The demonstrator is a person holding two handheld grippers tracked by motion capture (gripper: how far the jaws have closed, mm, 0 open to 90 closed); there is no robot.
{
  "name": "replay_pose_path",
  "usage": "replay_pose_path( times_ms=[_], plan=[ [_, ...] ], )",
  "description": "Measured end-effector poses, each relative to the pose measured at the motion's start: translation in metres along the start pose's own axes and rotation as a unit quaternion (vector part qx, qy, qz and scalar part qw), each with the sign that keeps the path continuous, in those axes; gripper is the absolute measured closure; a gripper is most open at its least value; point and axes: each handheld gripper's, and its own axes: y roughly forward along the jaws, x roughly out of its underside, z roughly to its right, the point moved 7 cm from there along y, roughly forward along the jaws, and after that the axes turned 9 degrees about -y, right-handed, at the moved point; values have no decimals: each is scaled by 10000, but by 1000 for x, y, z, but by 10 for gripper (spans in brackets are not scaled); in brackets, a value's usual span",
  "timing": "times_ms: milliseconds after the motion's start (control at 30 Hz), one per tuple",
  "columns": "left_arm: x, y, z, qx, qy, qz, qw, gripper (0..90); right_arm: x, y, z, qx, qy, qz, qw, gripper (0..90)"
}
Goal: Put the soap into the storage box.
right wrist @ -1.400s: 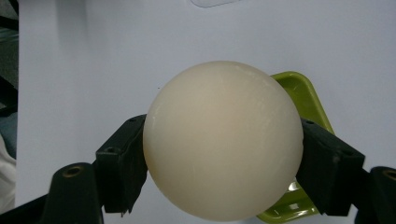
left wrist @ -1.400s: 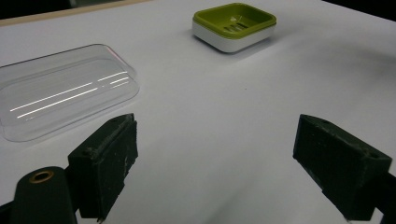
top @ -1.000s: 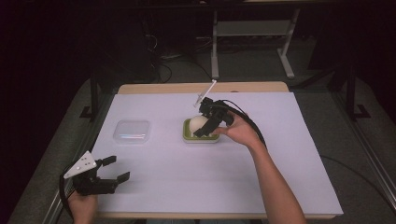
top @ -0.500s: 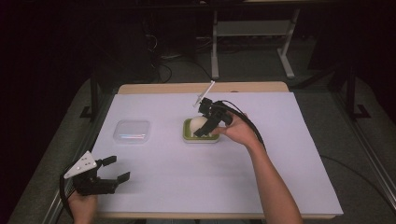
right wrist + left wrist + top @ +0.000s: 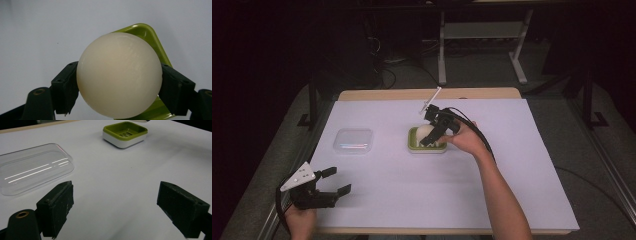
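A cream ball (image 5: 119, 75) sits clamped between the jaws of the right hand-held gripper (image 5: 435, 131), directly over the green soap dish (image 5: 413, 145) mid-tabletop (image 5: 522, 165). The left hand-held gripper (image 5: 334, 182) rests near the front-left edge, jaws wide apart and empty, near a clear lid (image 5: 32, 171).

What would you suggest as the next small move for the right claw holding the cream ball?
Probably lift the right claw straight up a little. Its jaws press both sides of the cream ball, which sits over the green soap dish; whether it clears the rim is hard to tell. The left claw rests open, far off.
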Motion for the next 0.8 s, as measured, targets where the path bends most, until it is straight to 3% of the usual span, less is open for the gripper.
replay_pose_path(
  times_ms=[800],
  plan=[
    [0, -1, -1, -8, -29, 29, 10000, 133, 8, 14, 15, 97, 236, -105, 9996, 240]
  ],
)
